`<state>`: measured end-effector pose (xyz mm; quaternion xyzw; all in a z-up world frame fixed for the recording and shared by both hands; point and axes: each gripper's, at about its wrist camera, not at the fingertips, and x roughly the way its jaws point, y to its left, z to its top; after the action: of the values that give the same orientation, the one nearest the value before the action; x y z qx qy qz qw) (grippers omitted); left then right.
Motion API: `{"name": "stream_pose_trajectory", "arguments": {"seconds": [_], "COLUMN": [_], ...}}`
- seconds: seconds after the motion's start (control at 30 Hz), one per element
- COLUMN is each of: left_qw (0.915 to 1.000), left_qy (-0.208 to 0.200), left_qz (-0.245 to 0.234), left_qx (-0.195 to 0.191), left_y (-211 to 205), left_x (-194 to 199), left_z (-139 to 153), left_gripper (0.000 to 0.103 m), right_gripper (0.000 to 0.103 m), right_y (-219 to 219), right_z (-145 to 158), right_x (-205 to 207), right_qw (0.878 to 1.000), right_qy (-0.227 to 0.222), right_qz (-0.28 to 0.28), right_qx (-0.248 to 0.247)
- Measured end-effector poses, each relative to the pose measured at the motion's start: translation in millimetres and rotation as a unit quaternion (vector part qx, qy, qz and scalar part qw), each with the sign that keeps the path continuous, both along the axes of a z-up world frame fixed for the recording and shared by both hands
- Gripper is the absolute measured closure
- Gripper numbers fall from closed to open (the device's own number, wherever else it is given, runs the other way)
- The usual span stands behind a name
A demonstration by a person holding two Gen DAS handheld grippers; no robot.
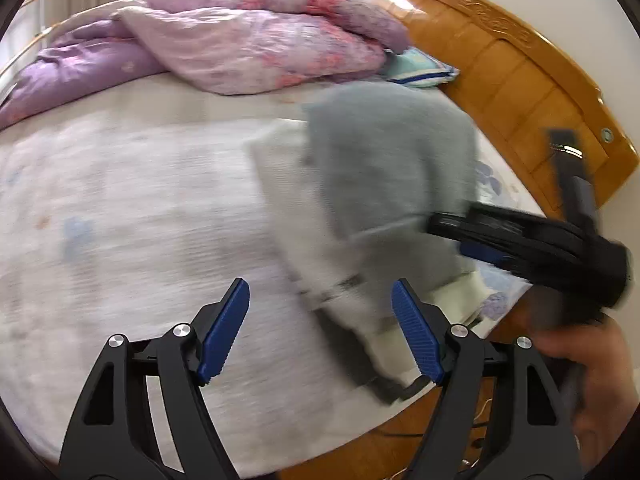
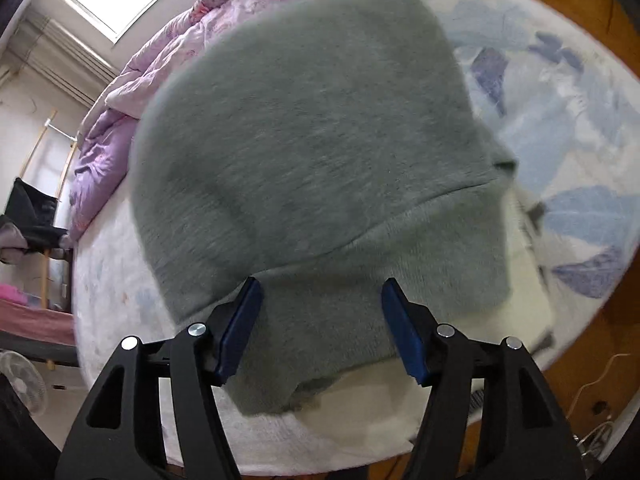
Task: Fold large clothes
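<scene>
A grey fleece garment (image 1: 384, 168) lies folded on the bed, with a lighter cream layer (image 1: 288, 184) showing at its left and lower edges. In the right wrist view the grey garment (image 2: 320, 160) fills the middle, cream cloth (image 2: 368, 400) under its near edge. My left gripper (image 1: 320, 332) is open and empty, hovering above the bed just left of the garment. My right gripper (image 2: 320, 328) is open and empty over the garment's near hem; it also shows in the left wrist view (image 1: 480, 240) at the garment's right side. Both views are motion-blurred.
A crumpled purple and pink quilt (image 1: 208, 52) lies across the far side of the bed. A teal pillow (image 1: 420, 68) rests by the wooden headboard (image 1: 520, 68). The floral sheet (image 2: 560, 120) covers the mattress. Wooden floor and cables (image 2: 600, 400) show past the bed's edge.
</scene>
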<state>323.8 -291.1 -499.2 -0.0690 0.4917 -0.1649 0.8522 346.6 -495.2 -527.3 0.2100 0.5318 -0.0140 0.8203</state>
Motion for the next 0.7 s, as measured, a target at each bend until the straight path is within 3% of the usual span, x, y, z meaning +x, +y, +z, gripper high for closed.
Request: {"name": "stream_pose_trajectory", "arguments": {"seconds": [0.13, 0.33, 0.47, 0.57, 0.7], "left_qw": [0.9998, 0.9947, 0.989, 0.9864, 0.9841], "left_qy": [-0.012, -0.093, -0.126, -0.143, -0.154], "left_qz": [0.016, -0.006, -0.02, -0.013, -0.008], "left_qx": [0.004, 0.044, 0.074, 0.08, 0.087], "left_y": [51.9, 125.9, 169.3, 196.5, 220.9], "left_x": [-20.1, -93.9, -145.7, -178.8, -210.0], "left_z": [36.8, 125.7, 185.2, 225.6, 269.7], "left_gripper": [0.024, 0.016, 0.012, 0.011, 0.011], "right_gripper": [0.042, 0.04, 0.028, 0.019, 0.016], "right_y": [45.0, 132.9, 191.7, 229.9, 266.4], "right_z": [55.1, 154.3, 221.7, 266.5, 308.5], "right_x": [-50.6, -150.6, -205.3, -234.2, -268.1], "right_qw": [0.999, 0.993, 0.989, 0.984, 0.98], "right_qy": [-0.035, -0.105, -0.135, -0.145, -0.159], "right_qz": [0.016, 0.018, 0.017, 0.018, 0.026], "right_qx": [-0.018, -0.046, -0.061, -0.101, -0.114]}}
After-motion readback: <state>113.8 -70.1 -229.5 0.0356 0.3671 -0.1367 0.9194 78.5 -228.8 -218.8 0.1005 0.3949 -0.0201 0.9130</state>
